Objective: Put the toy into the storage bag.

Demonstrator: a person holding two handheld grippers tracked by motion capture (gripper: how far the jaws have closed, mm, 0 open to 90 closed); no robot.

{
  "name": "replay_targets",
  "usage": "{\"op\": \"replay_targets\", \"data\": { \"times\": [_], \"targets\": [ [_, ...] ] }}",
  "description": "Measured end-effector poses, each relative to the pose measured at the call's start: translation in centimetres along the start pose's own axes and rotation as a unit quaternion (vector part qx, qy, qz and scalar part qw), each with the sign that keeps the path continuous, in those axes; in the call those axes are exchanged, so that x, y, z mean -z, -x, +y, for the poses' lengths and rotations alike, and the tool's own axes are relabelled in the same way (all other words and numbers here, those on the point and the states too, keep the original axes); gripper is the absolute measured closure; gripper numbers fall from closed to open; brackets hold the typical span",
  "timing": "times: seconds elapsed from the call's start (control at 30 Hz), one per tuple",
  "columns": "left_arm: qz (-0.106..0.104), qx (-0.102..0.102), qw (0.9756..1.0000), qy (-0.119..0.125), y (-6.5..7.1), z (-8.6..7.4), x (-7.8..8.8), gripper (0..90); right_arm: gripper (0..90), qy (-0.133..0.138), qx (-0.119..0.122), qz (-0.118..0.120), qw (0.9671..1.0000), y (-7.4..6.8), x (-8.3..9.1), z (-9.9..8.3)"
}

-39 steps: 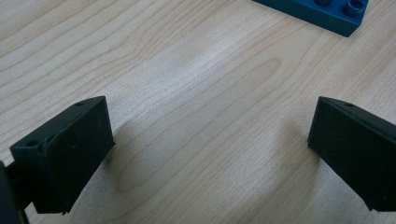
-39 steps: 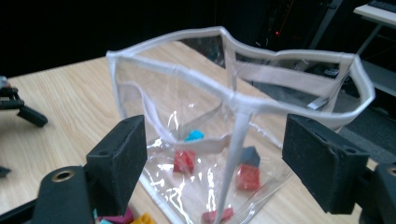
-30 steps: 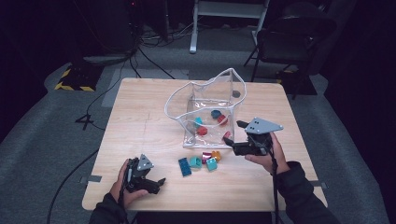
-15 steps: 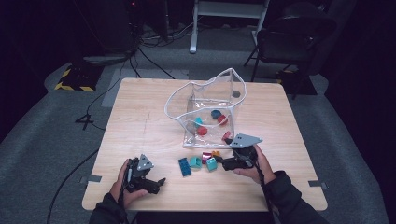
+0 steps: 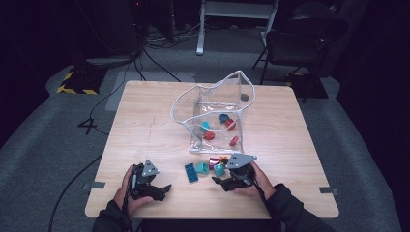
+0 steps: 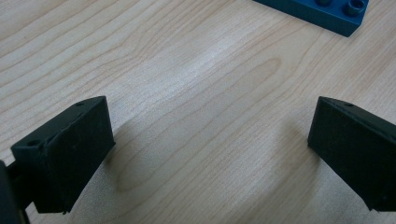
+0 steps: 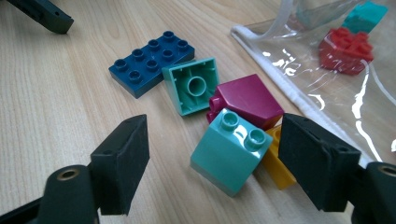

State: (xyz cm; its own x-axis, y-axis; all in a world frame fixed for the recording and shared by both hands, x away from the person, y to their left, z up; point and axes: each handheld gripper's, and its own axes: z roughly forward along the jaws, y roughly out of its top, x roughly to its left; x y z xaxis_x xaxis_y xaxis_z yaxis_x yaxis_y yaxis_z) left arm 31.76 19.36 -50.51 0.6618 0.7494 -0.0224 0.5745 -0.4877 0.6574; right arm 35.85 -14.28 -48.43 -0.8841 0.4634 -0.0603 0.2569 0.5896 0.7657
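Loose bricks lie in front of a clear plastic bag point(image 5: 215, 104): a flat dark blue plate point(image 7: 152, 61), an upturned teal brick point(image 7: 194, 86), a magenta one point(image 7: 247, 98), a yellow one point(image 7: 275, 161) and a teal two-stud brick point(image 7: 231, 151). My right gripper point(image 7: 212, 144) is low over the table, and its jaws have just been closing a little. The two-stud teal brick point(image 5: 219, 169) stands between them and neither pad touches it. At the table's near left my left gripper point(image 5: 163, 189) rests open on bare wood point(image 6: 210, 121), with the blue plate point(image 6: 322, 11) just beyond it.
The bag point(image 7: 336, 93) has a white rim and holds red point(image 5: 209, 136), teal and blue bricks. It stands just behind the loose pile. A dark chair point(image 5: 300, 38) and cables are on the floor beyond the table's far edge.
My right gripper has come down and nearer, from beside the bag's right corner to the loose bricks. The left gripper has stayed in place.
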Motion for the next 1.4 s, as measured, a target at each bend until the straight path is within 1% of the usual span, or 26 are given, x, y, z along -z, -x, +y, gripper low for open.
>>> {"op": "replay_targets", "data": {
  "times": [0.1, 0.2, 0.27, 0.33, 0.4, 0.43, 0.5, 0.57, 0.67, 0.93, 1.03, 1.1, 1.17, 1.23, 1.33, 1.4],
  "targets": [
    [0.000, 0.000, 1.0000, 0.000, 0.0, 0.0, 0.0, 0.3, 26.8, -0.008, -0.009, 0.005, 0.9999, -0.1, -0.7, -0.3],
    [0.000, 0.000, 1.0000, 0.000, 0.0, 0.0, 0.0, 0.4, 26.8, -0.013, -0.005, 0.016, 0.9998, -0.4, -1.3, -0.6],
    [0.000, 0.001, 1.0000, -0.001, 0.0, 0.0, 0.0, 0.3, 27.1, -0.016, -0.012, 0.018, 0.9996, -0.4, -1.8, -0.7],
    [0.000, 0.001, 1.0000, -0.001, 0.0, 0.0, 0.0, 0.3, 28.4, -0.017, -0.019, 0.015, 0.9995, -0.4, -2.2, -0.7],
    [0.000, 0.000, 1.0000, 0.000, 0.0, 0.0, 0.0, 0.3, 33.4, -0.015, -0.020, 0.010, 0.9996, -0.6, -2.2, -0.6],
    [-0.001, 0.001, 1.0000, 0.000, 0.0, 0.0, 0.0, 0.3, 36.8, -0.013, -0.020, 0.015, 0.9996, -0.6, -2.2, -0.6],
    [-0.001, 0.001, 1.0000, 0.000, 0.0, 0.0, 0.0, 0.3, 48.9, -0.005, -0.021, 0.015, 0.9997, -0.5, -2.1, -0.7],
    [0.000, 0.001, 1.0000, 0.000, 0.0, 0.0, 0.0, 0.3, 54.5, -0.002, -0.022, 0.014, 0.9997, -0.5, -2.0, -0.8],
    [0.000, 0.001, 1.0000, 0.000, 0.0, 0.0, 0.0, 0.3, 55.8, 0.000, -0.017, 0.014, 0.9997, -0.6, -2.0, -0.8],
    [-0.001, 0.002, 1.0000, 0.001, 0.0, 0.0, 0.0, 0.4, 57.5, -0.004, -0.016, 0.020, 0.9997, -0.5, -1.7, -0.9],
    [0.000, 0.002, 1.0000, 0.000, 0.0, 0.0, 0.0, 0.4, 57.7, -0.006, -0.014, 0.019, 0.9997, -0.4, -1.5, -1.0],
    [0.000, 0.002, 1.0000, 0.000, 0.0, 0.0, 0.0, 0.4, 57.7, -0.003, -0.013, 0.017, 0.9998, -0.2, -1.0, -1.0],
    [0.001, -0.001, 1.0000, -0.001, 0.0, 0.0, 0.0, 0.4, 57.8, 0.002, -0.010, 0.014, 0.9998, 0.1, -0.3, -0.9],
    [0.000, 0.000, 1.0000, -0.001, 0.0, 0.0, 0.0, 0.4, 57.8, 0.007, -0.009, 0.007, 0.9999, 0.5, 0.4, -0.8],
    [0.000, 0.000, 1.0000, -0.001, 0.0, 0.0, 0.0, 0.4, 57.8, 0.015, -0.017, -0.002, 0.9997, 1.3, 1.5, -0.9],
    [0.000, 0.000, 1.0000, -0.001, 0.0, 0.0, 0.0, 0.4, 57.9, 0.019, -0.018, -0.008, 0.9996, 1.7, 2.1, -1.1]
  ]
}}
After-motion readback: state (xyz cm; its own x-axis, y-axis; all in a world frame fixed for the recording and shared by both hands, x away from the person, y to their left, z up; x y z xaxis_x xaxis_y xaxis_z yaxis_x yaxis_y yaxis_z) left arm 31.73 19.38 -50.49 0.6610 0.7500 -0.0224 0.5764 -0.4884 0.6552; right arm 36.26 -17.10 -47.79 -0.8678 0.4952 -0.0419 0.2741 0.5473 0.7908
